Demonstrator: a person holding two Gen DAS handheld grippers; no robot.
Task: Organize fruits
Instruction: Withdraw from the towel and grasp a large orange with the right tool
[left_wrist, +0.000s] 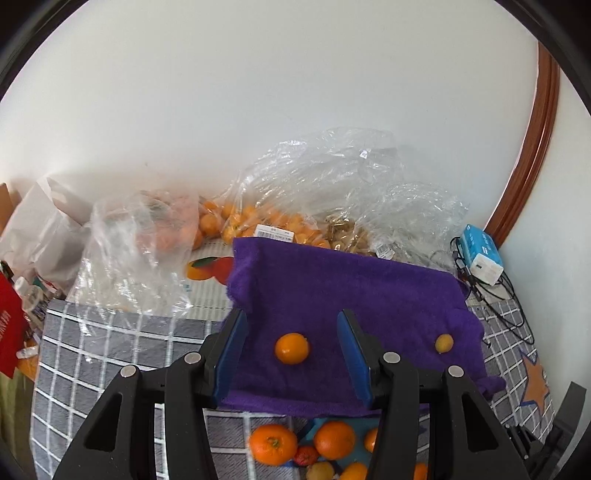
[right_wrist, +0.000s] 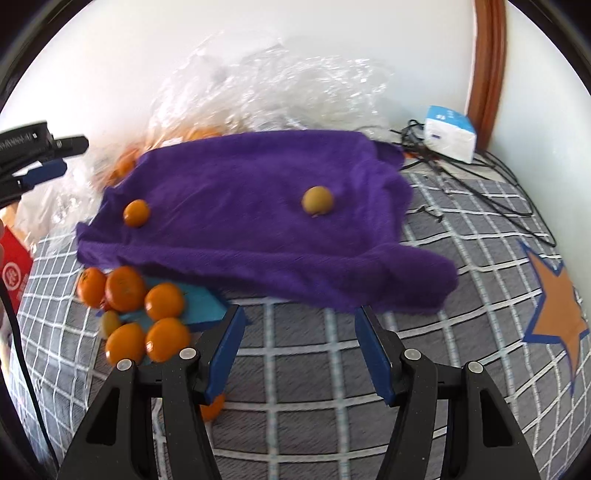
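Note:
A purple towel (left_wrist: 351, 288) (right_wrist: 258, 206) lies spread on the grey checked cloth (right_wrist: 314, 387). On it rest a small orange (left_wrist: 291, 348) (right_wrist: 136, 213) and, apart to the right, a yellowish small fruit (left_wrist: 444, 343) (right_wrist: 317, 199). A pile of several oranges (left_wrist: 334, 439) (right_wrist: 162, 301) sits on a blue sheet at the towel's near-left edge. My left gripper (left_wrist: 291, 317) hangs open above the towel; the small orange shows between its fingers but lies below, untouched. My right gripper (right_wrist: 299, 312) is open over the checked cloth, just short of the towel's near edge, holding nothing.
Clear plastic bags (left_wrist: 140, 251) stand against the white wall, one holding many small oranges (left_wrist: 258, 218). A blue-white tissue pack (left_wrist: 482, 254) (right_wrist: 448, 133) and black cables (right_wrist: 480, 173) lie at the back right. A red box (right_wrist: 13, 273) is at the left edge.

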